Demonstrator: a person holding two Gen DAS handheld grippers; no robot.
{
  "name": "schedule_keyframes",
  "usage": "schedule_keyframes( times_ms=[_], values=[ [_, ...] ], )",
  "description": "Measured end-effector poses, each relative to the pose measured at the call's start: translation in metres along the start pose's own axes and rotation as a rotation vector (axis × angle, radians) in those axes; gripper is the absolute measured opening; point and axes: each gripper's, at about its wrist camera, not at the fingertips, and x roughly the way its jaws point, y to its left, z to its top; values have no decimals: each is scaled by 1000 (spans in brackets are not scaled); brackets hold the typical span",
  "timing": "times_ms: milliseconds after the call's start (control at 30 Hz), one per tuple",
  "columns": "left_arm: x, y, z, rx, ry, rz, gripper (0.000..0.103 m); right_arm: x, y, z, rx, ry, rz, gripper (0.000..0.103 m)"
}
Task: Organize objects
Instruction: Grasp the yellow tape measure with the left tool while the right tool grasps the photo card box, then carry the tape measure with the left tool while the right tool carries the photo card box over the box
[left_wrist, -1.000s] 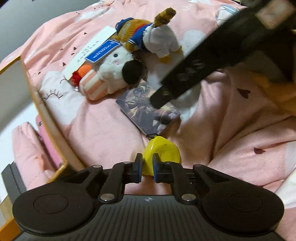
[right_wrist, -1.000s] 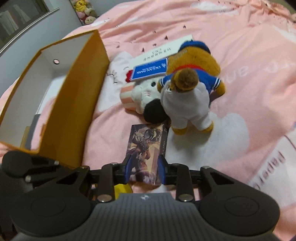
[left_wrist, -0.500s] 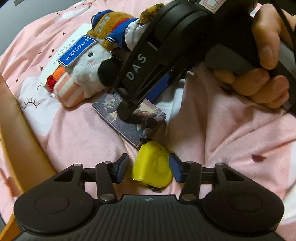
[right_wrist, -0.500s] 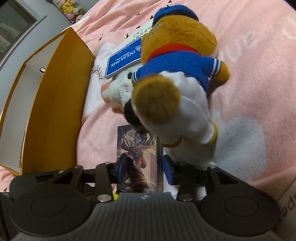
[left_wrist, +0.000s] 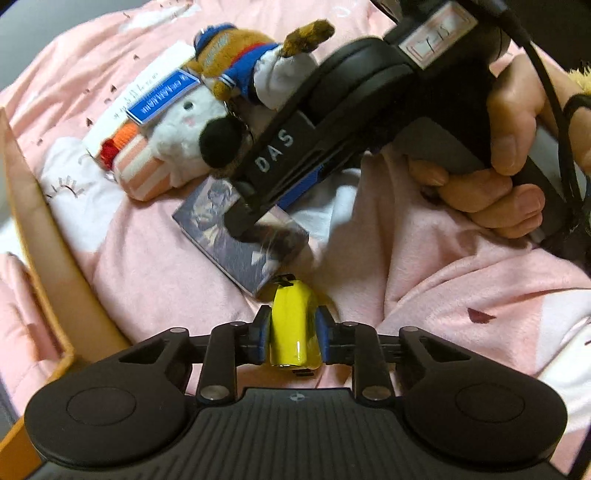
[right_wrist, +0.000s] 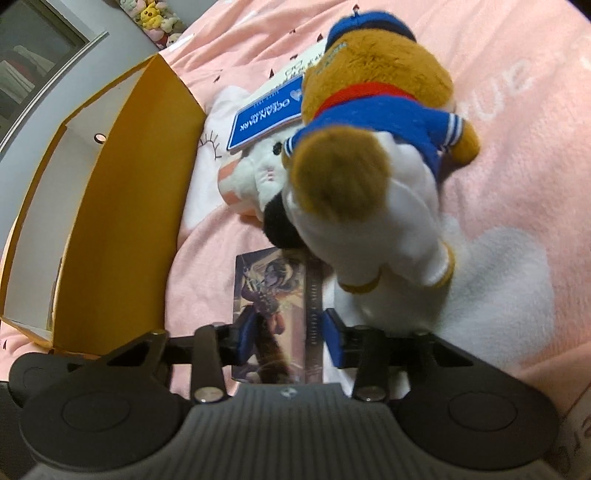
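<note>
My left gripper (left_wrist: 291, 332) is shut on a small yellow tape measure (left_wrist: 293, 321), low over the pink blanket. My right gripper (right_wrist: 288, 338) is open, its pads on either side of a card box with fantasy art (right_wrist: 275, 310), which lies flat; the box also shows in the left wrist view (left_wrist: 240, 236) under the right gripper's fingers (left_wrist: 258, 206). Beyond lie a brown plush in a blue sailor top (right_wrist: 376, 122) and a white plush with a black nose (right_wrist: 258, 177).
An open orange box with a white inside (right_wrist: 122, 206) stands to the left of the toys; its wall shows in the left wrist view (left_wrist: 44, 251). A blue tag (right_wrist: 266, 114) and a white card (left_wrist: 136, 92) lie by the plushes. Pink blanket (right_wrist: 517, 147) all around.
My left gripper opened around the yellow tape measure, then shut on it. My right gripper moved forward and lower over the card box, its jaws spreading wider around it.
</note>
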Motion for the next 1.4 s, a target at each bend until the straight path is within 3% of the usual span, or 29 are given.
schedule_keyframes(
  times_ms=[100, 233, 400, 533, 933, 1233, 1400],
  values=[
    [-15, 0, -2, -7, -46, 13, 26, -13, 5, -4, -6, -34, 7, 26],
    [-34, 6, -2, -48, -98, 13, 26, -30, 19, -8, -42, -53, -2, 23],
    [-58, 8, -1, -85, -168, 4, 26, -51, 42, -17, -182, -32, -129, 23],
    [-68, 16, 8, -106, -217, 1, 26, -50, 50, -22, -265, 14, -176, 23],
    [-95, 32, -2, -190, -321, 10, 25, -13, 22, -8, -58, 90, -23, 24],
    [-122, 49, -5, -280, -401, 1, 25, -57, 51, -14, -131, -10, -77, 24],
    [-149, 68, -7, -331, -462, 24, 25, -101, 73, -6, -152, -116, -41, 24]
  ],
)
